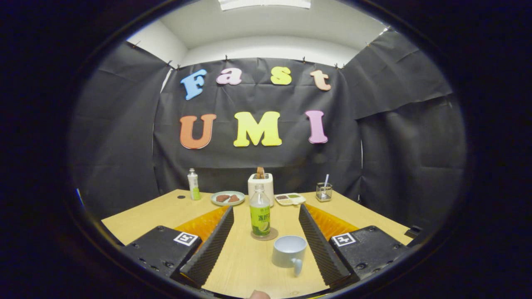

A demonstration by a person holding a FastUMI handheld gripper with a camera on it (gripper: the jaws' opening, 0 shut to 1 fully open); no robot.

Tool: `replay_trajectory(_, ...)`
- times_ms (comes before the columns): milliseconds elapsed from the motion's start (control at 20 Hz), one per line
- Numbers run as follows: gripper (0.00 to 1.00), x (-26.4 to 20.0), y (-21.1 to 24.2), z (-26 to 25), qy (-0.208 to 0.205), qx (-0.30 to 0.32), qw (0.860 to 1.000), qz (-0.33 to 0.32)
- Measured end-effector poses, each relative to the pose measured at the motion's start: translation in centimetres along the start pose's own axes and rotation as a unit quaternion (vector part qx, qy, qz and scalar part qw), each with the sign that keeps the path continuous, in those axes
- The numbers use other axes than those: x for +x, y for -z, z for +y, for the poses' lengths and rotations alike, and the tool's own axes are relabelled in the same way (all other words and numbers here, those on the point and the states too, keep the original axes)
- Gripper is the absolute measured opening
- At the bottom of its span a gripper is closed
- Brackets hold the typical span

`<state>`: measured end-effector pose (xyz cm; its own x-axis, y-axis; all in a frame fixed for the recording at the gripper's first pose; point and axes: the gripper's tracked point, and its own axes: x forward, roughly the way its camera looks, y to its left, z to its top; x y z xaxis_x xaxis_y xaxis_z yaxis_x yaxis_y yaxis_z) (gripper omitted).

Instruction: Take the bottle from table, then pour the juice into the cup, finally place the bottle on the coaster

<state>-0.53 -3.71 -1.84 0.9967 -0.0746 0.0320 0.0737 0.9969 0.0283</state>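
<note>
**Bottle on coaster, gripper wide**

Gripper (266,216) spread wide at lower centre, holding nothing. Between the fingers: bottle (260,211) upright on coaster (264,235), cup (289,251) just below and right (handle toward the camera). Farther back on table (166,211): second bottle (193,184), plate (227,198), toaster (261,187), tray (290,199), mesh holder (323,192).

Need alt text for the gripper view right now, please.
The open gripper frames a green-labelled clear plastic bottle standing on a round brown coaster, untouched by the jaws. A pale grey mug sits nearer, on the wooden table.
</note>
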Motion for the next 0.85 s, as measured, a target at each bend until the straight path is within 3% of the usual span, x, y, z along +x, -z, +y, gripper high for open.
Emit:
replay_trajectory(400, 1.0, -1.5, -1.1, -1.4, 0.032, 0.003, 0.999, -0.015)
replay_trajectory(850, 1.0, -2.8, -1.8, -1.4, 0.037, 0.005, 0.999, -0.021)
